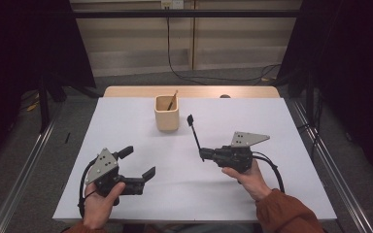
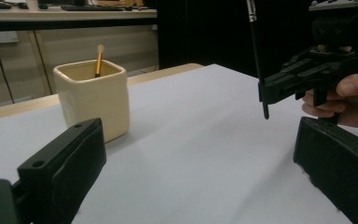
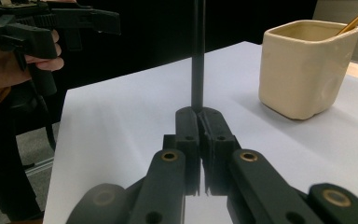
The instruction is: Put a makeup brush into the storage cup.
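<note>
- The right gripper [image 1: 205,154] is clamped on a black brush [image 1: 194,132], whose handle slants up toward the cream cup [image 1: 167,114].
- The cup stands just beyond the brush tip, on the bench [image 1: 252,194].
- The left gripper [image 1: 138,162], farther from the cup, has its jaws apart and empty.

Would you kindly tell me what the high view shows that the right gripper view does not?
High view alone: the black brush's flat head and the person's right hand. Right gripper view alone: the right hand-held gripper shut on the brush's handle, seen close. Both share the cream cup with its wooden brush and the open left hand-held gripper.
</note>
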Available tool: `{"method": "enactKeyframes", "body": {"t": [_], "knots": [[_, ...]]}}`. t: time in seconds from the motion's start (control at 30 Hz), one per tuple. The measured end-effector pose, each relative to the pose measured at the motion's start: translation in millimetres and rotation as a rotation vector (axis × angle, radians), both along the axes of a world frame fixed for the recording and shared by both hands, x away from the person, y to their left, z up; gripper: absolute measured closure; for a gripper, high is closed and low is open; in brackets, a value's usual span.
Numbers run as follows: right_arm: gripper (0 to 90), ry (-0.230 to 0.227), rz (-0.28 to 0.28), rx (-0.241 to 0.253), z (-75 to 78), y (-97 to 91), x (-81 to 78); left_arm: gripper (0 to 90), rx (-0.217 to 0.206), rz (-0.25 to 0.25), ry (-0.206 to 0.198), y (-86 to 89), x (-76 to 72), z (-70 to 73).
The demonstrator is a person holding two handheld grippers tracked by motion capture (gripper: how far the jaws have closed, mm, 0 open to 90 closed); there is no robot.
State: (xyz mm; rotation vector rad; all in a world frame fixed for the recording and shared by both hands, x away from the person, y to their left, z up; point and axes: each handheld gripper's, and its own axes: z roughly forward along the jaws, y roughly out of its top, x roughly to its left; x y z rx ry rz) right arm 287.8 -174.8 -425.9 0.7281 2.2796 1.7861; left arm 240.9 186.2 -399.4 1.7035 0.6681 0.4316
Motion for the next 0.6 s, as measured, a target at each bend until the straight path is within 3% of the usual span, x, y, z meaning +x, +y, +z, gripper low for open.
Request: {"method": "enactKeyframes", "body": {"t": [0.2,0.6], "knots": [[86.6,-0.003,0.001,-0.011,-1.0,1.7,-0.5,1.3,0.009,-0.044,-0.021,-14.3,-0.1,3.6],[86.6,0.0,-0.001,0.004,-0.9,0.6,-0.4,2.2,0.004,-0.058,-0.017,-36.3,8.1,11.7]]}}
